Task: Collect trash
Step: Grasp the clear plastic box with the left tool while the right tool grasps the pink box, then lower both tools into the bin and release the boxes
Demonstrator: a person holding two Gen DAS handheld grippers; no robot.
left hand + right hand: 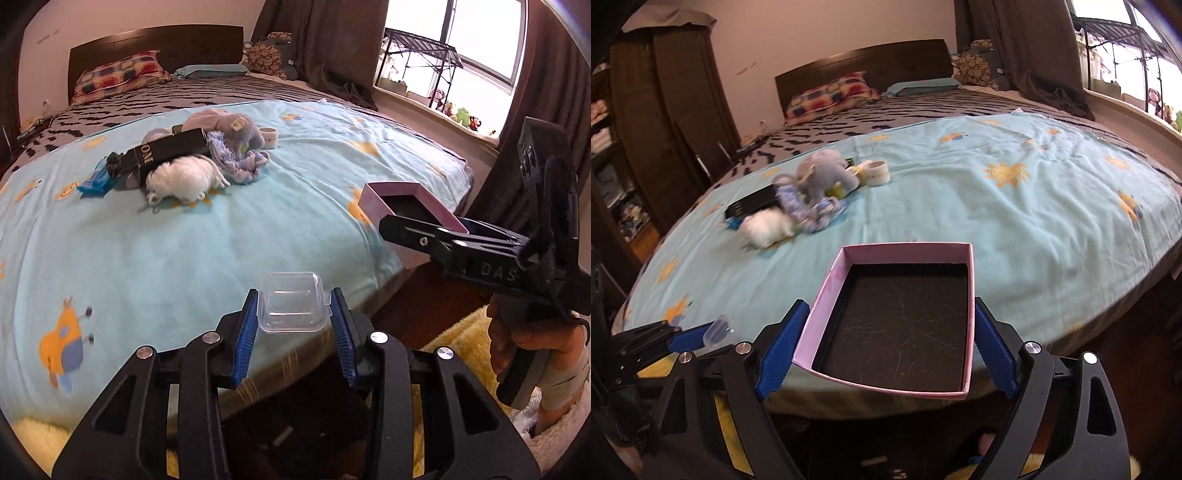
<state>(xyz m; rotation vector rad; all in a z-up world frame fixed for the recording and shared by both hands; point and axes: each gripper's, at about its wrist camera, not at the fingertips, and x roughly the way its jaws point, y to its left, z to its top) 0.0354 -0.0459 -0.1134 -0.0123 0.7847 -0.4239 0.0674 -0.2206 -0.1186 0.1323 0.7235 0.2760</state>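
Note:
My left gripper [293, 310] is shut on a small clear plastic box [293, 308], held above the near edge of the bed. My right gripper [890, 325] is shut on an open pink box with a black inside [897, 325]; this pink box also shows in the left wrist view [402, 201], at the right over the bed's edge. A pile lies on the light-blue sheet [184, 240]: a long black box [166, 151], a white fluffy ball [184, 177], a blue wrapper [96, 181], a grey plush toy [229, 127], blue rope [236, 158] and a tape roll [877, 172].
The bed has pillows [118, 72] and a dark headboard [155, 42] at the far end. A dark wardrobe [665, 110] stands left of the bed. A window sill with small toys [458, 114] and a metal rack [421, 55] are to the right. Yellow rug [461, 332] on the floor.

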